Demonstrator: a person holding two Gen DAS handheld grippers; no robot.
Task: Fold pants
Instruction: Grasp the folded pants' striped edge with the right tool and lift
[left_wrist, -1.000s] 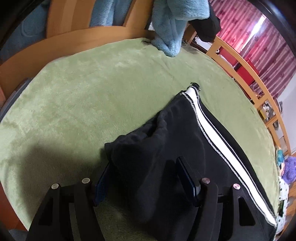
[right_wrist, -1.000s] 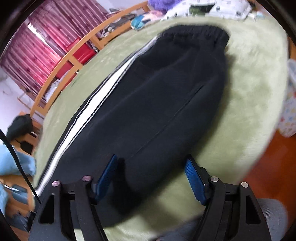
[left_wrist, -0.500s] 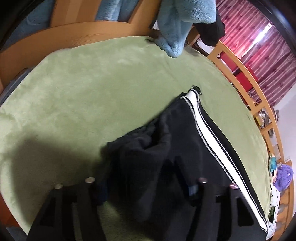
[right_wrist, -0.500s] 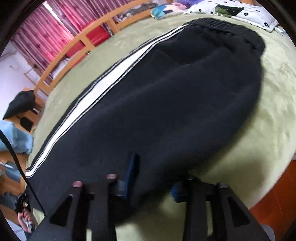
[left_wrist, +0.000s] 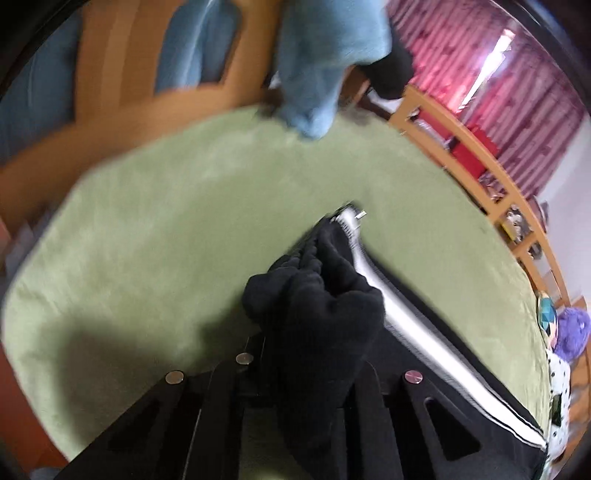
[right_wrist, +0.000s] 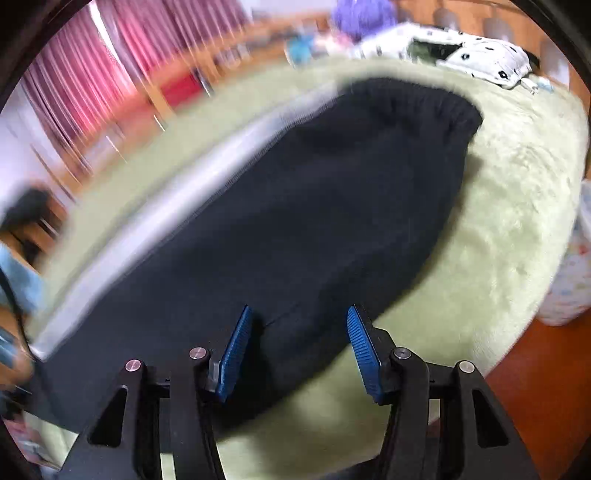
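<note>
On the green blanket (left_wrist: 155, 236) your black pants (right_wrist: 295, 206) are lying lengthwise, taking up most of its middle. From your right wrist camera the elastic waistband (right_wrist: 417, 103) is sitting at the far end, close to a white spotted cloth (right_wrist: 472, 51) at the blanket's far edge, and the pale side stripe (right_wrist: 177, 206) is running along the left edge of the pants. Your right gripper (right_wrist: 299, 350) is standing with its jaws apart; the blue pads (right_wrist: 236, 350) are sitting on either side of the near edge of the pants, and you are not pinching any fabric between them.

Your left gripper (left_wrist: 310, 354) is clamping a bunched wad of black fabric at the leg end (left_wrist: 317, 295), so the cloth is covering the fingertips and rising off the blanket in a lump. Beyond that lump the leg hem (left_wrist: 347, 216) is lying flat on the blanket, well short of the far edge. The stripe is trailing away to the lower right from there. A blue towel (left_wrist: 325, 66) is hanging over the wooden frame (left_wrist: 122, 122) at the blanket's far edge. Both views are blurring, so finer detail in the background cannot be told.
</note>
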